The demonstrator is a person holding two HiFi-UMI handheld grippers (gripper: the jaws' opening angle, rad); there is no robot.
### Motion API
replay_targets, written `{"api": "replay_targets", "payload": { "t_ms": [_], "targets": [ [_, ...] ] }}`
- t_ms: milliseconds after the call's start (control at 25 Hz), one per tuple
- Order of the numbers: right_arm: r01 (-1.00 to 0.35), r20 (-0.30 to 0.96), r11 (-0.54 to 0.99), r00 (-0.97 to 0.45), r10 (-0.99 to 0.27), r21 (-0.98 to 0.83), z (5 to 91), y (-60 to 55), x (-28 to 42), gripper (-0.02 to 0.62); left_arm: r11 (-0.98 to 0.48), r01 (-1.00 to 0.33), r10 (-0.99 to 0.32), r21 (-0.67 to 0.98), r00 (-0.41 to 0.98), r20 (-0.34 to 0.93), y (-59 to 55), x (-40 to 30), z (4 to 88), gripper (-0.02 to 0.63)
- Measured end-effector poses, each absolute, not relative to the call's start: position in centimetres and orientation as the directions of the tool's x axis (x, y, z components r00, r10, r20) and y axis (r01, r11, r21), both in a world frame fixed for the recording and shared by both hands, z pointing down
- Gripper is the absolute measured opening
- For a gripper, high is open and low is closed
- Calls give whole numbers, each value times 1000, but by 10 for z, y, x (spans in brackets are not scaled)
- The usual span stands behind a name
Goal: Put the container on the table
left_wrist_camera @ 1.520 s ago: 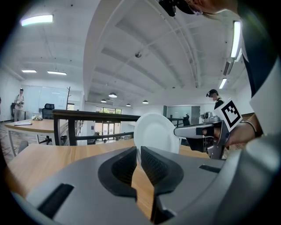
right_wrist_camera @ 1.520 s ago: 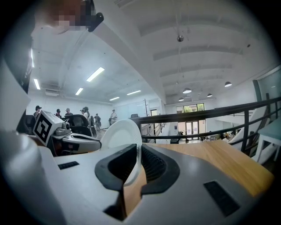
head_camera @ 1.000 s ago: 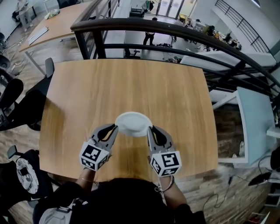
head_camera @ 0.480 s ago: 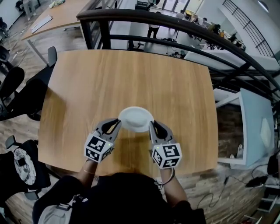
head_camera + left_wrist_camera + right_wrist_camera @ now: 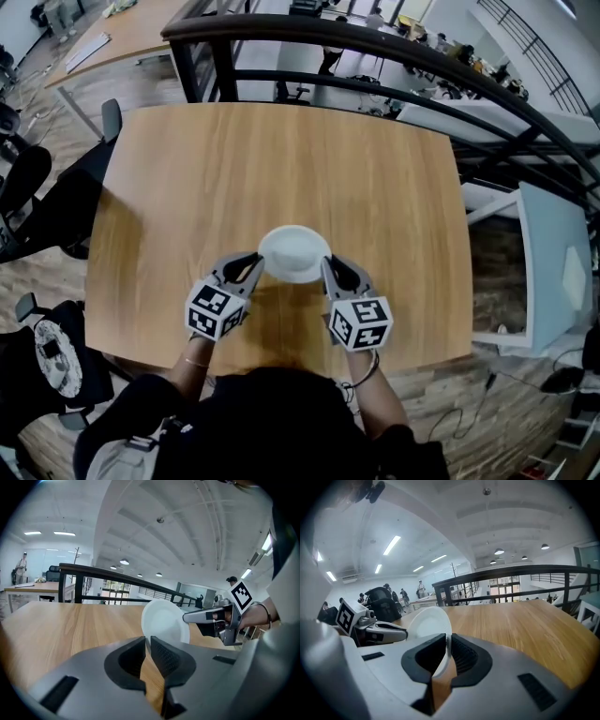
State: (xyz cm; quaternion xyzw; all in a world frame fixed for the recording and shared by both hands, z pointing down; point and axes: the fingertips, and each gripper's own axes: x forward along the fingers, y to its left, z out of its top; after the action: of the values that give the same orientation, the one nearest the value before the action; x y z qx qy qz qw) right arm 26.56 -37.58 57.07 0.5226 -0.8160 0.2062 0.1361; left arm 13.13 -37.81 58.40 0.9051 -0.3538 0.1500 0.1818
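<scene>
Head view, looking steeply down: holds a round white container (image 5: 294, 251) from two sides above the wooden table (image 5: 281, 159). Grips its rim at 9 o'clock with the left gripper (image 5: 255, 266) and at 3 o'clock with the right gripper (image 5: 328, 268). Keeps the container toward 6 o'clock of the tabletop, near the front edge and about midway between the two sides. Cannot tell whether the bottom touches the wood. Throws a soft shadow (image 5: 292, 305) on the wood just at 6 o'clock of itself.

Left gripper view: opened only narrowly, pinching the thin white rim between the dark pads (image 5: 163, 657), with the container rising past the jaws toward 1 o'clock. Right gripper view: the same narrow opening, pressed on the rim, with the container leaning toward 11 o'clock and the other gripper beyond it at 9 o'clock.

Compared with one second ago: same pinch from both sides, no change in jaw width. Looks a little smaller against the wood now, so sunk nearer to the tabletop, together with both grippers. Beyond the far table edge, at 12 o'clock, a dark railing (image 5: 375, 42).
</scene>
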Motion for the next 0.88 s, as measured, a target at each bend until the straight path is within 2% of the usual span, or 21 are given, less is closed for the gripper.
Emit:
{"api": "replay_targets", "payload": {
  "t_ms": [440,880],
  "targets": [
    [-889,481,329,-450,-752,-318,600,-375,270,41,-651,-702,-564,289,702,435,-379,133,607,25],
    [-890,524,305,-449,-724,-340,625,-378,269,41,-637,-708,-540,305,693,478,-382,132,629,26]
  ]
}}
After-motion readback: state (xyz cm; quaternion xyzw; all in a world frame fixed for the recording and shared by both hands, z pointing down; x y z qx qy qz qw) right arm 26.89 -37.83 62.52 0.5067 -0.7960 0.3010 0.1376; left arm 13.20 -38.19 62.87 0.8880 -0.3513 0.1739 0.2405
